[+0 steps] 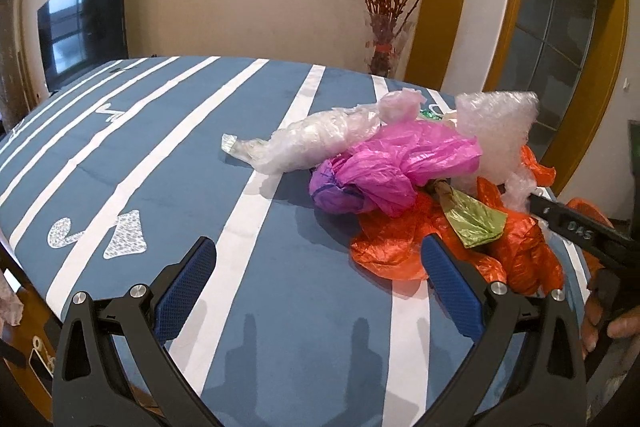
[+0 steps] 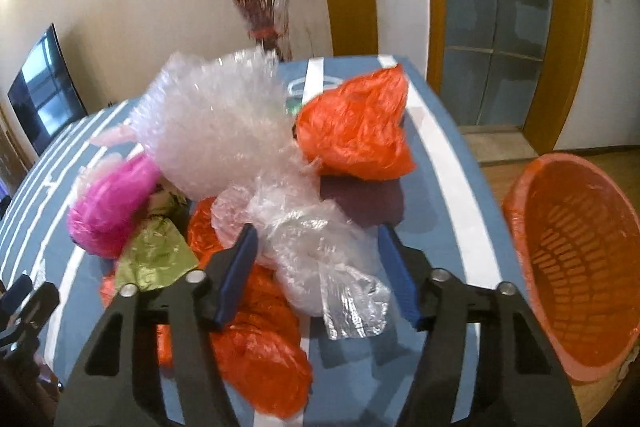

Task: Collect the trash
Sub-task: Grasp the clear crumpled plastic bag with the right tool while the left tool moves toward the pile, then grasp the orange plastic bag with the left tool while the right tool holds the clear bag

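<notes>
A heap of trash lies on the blue striped tablecloth point(image 1: 180, 155): a pink bag point(image 1: 404, 163), a clear bag point(image 1: 312, 143), bubble wrap point(image 1: 496, 123), orange bags point(image 1: 516, 247) and a green scrap point(image 1: 476, 223). My left gripper point(image 1: 320, 247) stands open over bare cloth, just left of the heap, with nothing between its fingers. In the right wrist view my right gripper point(image 2: 318, 233) reaches into the heap with crumpled clear plastic point(image 2: 320, 251) between its jaws. The left pad touches the plastic and a small gap shows at the right pad. Under it lies an orange bag point(image 2: 256, 343).
An orange slatted basket point(image 2: 532, 195) stands beside the table's right edge, its mouth tilted toward me. Another orange bag point(image 2: 356, 131) and bubble wrap point(image 2: 208, 123) lie farther back. A vase of red branches point(image 1: 384, 47) stands behind the table, with a TV point(image 1: 84, 23) on the left wall.
</notes>
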The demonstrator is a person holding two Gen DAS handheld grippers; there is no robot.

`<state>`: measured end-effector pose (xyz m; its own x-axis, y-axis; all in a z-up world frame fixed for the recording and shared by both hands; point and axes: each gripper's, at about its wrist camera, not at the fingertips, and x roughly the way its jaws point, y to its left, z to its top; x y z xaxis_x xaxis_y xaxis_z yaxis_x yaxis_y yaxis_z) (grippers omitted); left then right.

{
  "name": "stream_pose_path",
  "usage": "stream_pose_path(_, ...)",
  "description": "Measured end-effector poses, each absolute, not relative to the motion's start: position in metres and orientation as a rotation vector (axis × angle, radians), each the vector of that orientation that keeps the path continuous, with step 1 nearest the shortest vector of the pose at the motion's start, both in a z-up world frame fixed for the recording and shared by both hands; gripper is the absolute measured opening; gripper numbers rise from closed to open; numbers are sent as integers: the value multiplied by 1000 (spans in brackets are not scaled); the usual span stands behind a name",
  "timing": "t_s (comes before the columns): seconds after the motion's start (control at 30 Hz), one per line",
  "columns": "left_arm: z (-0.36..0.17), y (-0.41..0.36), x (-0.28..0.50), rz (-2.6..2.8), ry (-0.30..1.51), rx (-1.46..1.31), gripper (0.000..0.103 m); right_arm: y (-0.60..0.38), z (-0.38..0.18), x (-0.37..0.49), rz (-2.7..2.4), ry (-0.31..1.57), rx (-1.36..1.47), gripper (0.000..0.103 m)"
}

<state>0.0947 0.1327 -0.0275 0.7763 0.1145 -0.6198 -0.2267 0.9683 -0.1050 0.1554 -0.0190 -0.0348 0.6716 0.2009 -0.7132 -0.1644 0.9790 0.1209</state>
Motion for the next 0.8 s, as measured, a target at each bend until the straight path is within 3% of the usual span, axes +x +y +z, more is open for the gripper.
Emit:
stream_pose_path(0.17,-27,131,94,172,627,-165,101,-15,-43,163,237,843,40,50)
stream_pose_path(0.3,-27,127,97,154,643,-163,101,-15,-41,161,256,834,42,25)
stream_pose_path(0.8,-5,59,104,-14,648,-97,100,-86,0,110,187,686,150,22)
